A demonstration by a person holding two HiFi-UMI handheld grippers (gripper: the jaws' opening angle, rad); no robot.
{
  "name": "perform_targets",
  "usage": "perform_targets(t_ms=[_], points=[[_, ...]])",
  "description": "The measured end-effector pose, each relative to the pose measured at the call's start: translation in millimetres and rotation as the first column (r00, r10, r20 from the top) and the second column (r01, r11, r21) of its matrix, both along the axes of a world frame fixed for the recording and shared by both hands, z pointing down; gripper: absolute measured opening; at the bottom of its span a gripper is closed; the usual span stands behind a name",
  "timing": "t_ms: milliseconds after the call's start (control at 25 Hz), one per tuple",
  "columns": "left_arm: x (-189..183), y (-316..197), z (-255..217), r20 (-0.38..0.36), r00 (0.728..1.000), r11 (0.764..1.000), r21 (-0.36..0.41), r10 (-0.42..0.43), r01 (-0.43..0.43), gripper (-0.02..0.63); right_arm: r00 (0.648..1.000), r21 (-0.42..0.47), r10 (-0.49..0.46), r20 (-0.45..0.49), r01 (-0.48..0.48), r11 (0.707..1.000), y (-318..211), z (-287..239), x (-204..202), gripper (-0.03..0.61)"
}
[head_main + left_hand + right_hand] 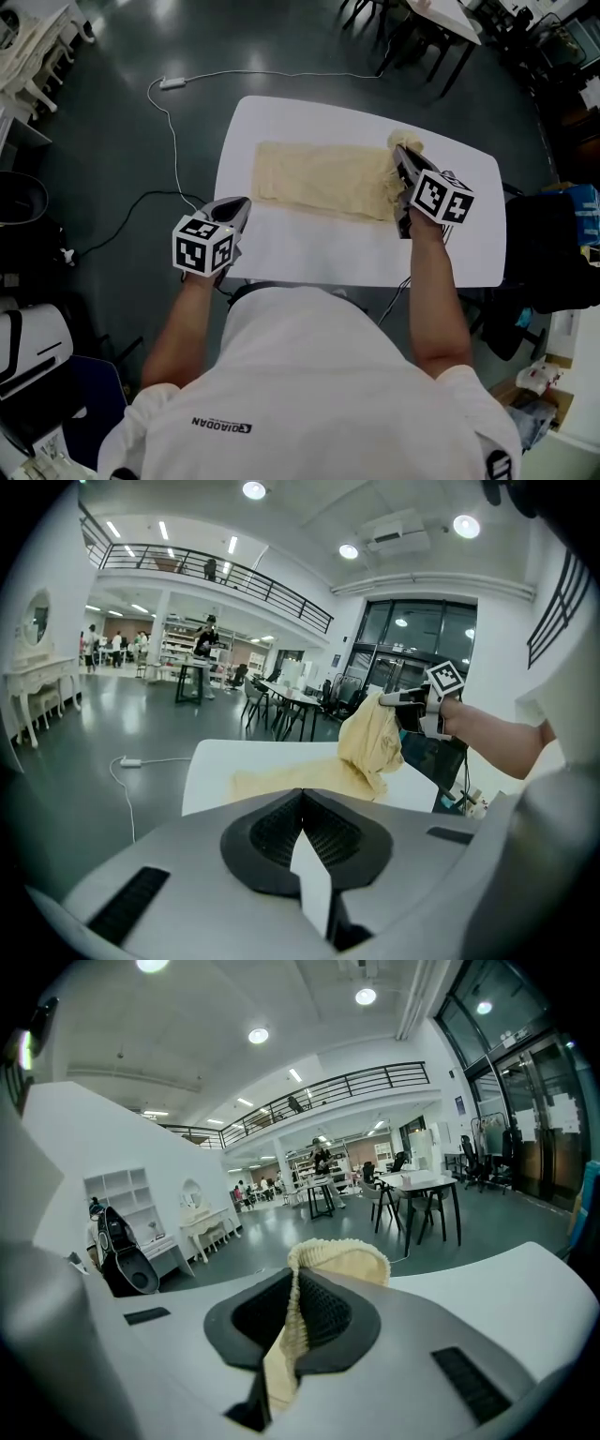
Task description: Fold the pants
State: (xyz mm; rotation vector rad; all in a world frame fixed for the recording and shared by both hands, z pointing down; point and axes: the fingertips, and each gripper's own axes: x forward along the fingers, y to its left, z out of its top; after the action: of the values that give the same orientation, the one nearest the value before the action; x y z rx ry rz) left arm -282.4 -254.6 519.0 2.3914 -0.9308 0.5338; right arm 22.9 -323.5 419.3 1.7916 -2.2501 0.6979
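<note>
Soft pale-yellow pants (319, 178) lay flat along the rounded white table's (309, 248) far edge, their ribbed end pinched up by the right gripper (401, 155). The left gripper (241, 206), jaws pressed together and empty, hung at the left edge.

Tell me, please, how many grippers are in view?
2: left gripper, shut, over the table's near left corner; right gripper clamping the yellow pants at the table's right.

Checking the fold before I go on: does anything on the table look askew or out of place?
Only the pants: their right end is bunched up and raised off the table, pinched in the right gripper, while the rest lies flat. That looks like a fold under way rather than a fault.
</note>
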Motion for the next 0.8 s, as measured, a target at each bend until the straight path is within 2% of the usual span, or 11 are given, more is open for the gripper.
perform_targets(t_ms=[400, 800], points=[[-47, -14, 5, -0.022, 1.0, 1.0, 0.001, 0.022, -0.022, 0.027, 1.0, 0.004, -0.025, -0.018, 0.025, 1.0, -12, -4, -74, 0.035], [-79, -14, 17, -0.015, 1.0, 1.0, -0.001, -0.016, 0.016, 0.028, 0.991, -0.029, -0.131, -0.021, 0.13, 0.991, -27, 12, -152, 0.035]])
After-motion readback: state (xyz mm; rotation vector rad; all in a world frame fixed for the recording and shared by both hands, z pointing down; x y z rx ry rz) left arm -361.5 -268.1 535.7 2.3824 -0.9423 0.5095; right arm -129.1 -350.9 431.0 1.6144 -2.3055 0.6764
